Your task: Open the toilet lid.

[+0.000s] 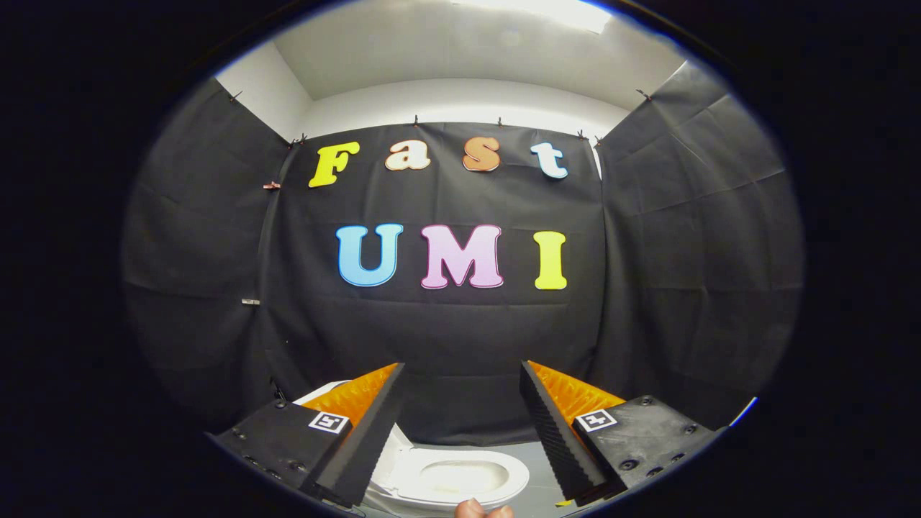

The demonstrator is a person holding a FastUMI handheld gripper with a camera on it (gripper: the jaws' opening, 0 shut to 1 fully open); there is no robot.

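- Gripper point(460, 424): jaws released, spread wide, grasping nothing.
- Toilet point(460, 480): low between and beyond the jaws; seat ring and bowl exposed.
- Lid point(388, 450): seemingly already raised at the toilet's left side, partly hidden by a finger.
- Step: opening judged complete or near so.
- Next: confirm the lid rests back, then retract clear.

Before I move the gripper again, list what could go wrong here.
1. The white oval toilet seat shows its bowl; the lid seems already up, so more pushing could strain it.
2. The open gripper holds nothing and points at the black cloth wall.
3. A fingertip sits near the seat.
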